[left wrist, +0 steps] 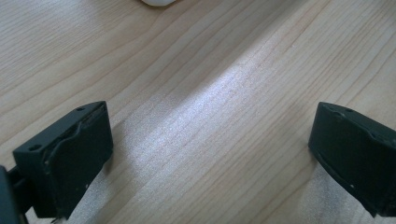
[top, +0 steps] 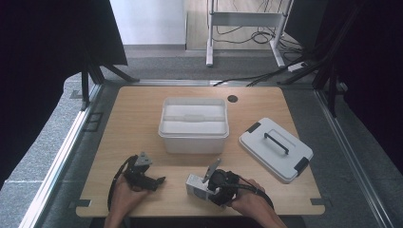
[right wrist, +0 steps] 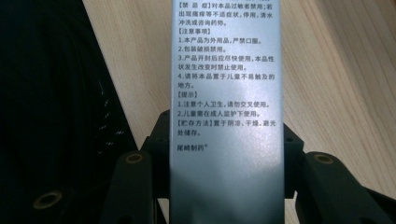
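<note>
the right gripper [top: 205,189] has its fingers [right wrist: 135,186] clamped on a small silver medicine carton [right wrist: 226,112] with printed chinese text, held just above the tabletop [top: 142,114] in front of the clear storage bin [top: 194,124], near the front edge. left of the carton, the left gripper [top: 159,180] rests low over bare wood with its fingers [left wrist: 70,158] wide apart and nothing between them. the bin's grey lid [top: 275,148] lies to the right of the bin.
</note>
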`<state>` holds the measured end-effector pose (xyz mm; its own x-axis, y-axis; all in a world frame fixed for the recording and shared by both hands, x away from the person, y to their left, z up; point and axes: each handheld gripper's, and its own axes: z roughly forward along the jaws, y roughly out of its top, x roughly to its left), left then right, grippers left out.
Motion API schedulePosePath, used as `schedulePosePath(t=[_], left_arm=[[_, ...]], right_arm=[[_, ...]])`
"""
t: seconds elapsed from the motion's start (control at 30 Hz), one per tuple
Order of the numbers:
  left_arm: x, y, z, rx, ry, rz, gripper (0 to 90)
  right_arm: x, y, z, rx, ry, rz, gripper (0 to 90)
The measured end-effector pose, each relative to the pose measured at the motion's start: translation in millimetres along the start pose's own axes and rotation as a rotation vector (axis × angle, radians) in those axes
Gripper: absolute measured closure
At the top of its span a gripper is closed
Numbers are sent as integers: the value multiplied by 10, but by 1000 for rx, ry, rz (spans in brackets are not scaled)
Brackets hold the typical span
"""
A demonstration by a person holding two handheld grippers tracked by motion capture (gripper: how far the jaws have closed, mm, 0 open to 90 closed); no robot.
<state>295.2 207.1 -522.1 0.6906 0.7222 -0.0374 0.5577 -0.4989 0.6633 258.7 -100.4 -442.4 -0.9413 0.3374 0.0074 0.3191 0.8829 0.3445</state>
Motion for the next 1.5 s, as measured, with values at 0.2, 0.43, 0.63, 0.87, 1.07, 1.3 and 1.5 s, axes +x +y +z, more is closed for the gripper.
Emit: schedulePosePath(t=[0.2, 0.43, 0.63, 0.87, 1.07, 1.3, 1.5], left_arm=[[0, 0, 0, 0, 0, 0, 0], [-1, -1, 0, -1, 0, 0, 0], [-1, -1, 0, -1, 0, 0, 0], [-3, -1, 0, 0, 1, -2, 0], [-3, -1, -1, 0, 1, -2, 0], [3, -1, -3, 1, -6, 1, 0], [36, 19, -16, 12, -27, 0, 2]], right_arm=[[8, 16, -73, -31, 10, 0, 430], [-10, 48, -269, -54, 56, 3, 401], [-44, 78, -421, -67, 51, 6, 403], [-132, 99, -605, -111, 59, 19, 406], [-328, -6, -655, -162, 57, 84, 405], [-550, -176, -474, -189, 10, 138, 371], [-680, -267, -285, -218, -33, 169, 324]])
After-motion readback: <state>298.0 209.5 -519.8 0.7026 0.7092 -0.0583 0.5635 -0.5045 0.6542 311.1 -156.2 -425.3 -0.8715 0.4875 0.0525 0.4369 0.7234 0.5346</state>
